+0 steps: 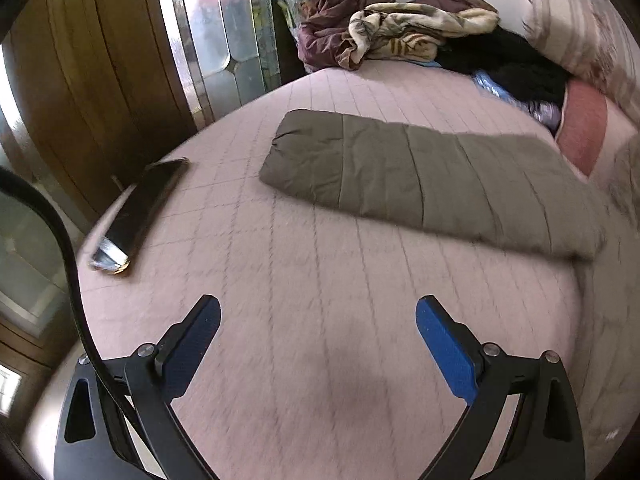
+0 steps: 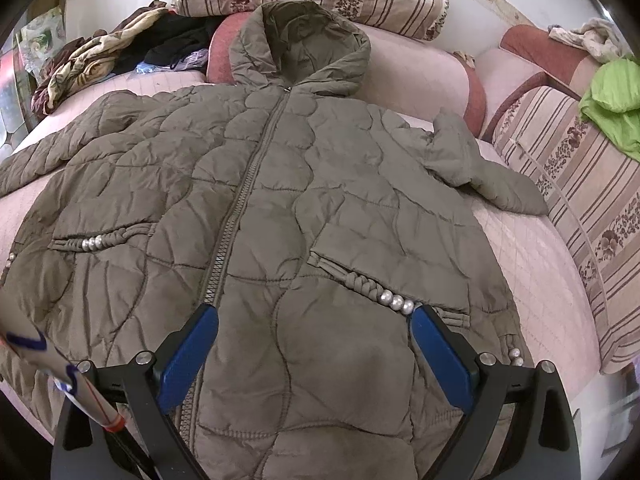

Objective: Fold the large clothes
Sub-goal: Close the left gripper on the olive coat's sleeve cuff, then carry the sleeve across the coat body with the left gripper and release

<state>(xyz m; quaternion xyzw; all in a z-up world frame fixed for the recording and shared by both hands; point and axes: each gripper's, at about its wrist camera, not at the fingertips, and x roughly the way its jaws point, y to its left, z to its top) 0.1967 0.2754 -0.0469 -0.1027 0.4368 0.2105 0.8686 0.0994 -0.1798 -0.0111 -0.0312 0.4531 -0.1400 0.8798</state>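
Note:
An olive quilted hooded coat (image 2: 280, 184) lies spread front-up on the pink bed cover (image 2: 532, 248), zipped, hood toward the pillows, both sleeves out to the sides. My right gripper (image 2: 314, 336) is open above its lower front, near the right pocket's pearl beads (image 2: 396, 302). In the left wrist view one coat sleeve (image 1: 424, 180) lies flat across the bed. My left gripper (image 1: 318, 334) is open and empty over bare bed cover (image 1: 280, 280), short of the sleeve.
A black phone (image 1: 140, 208) lies near the bed's left edge beside a wooden door (image 1: 88, 80). A heap of blankets and dark clothes (image 1: 420, 40) sits at the far corner. Striped cushions (image 2: 580, 200) and a green garment (image 2: 612, 100) line the right side.

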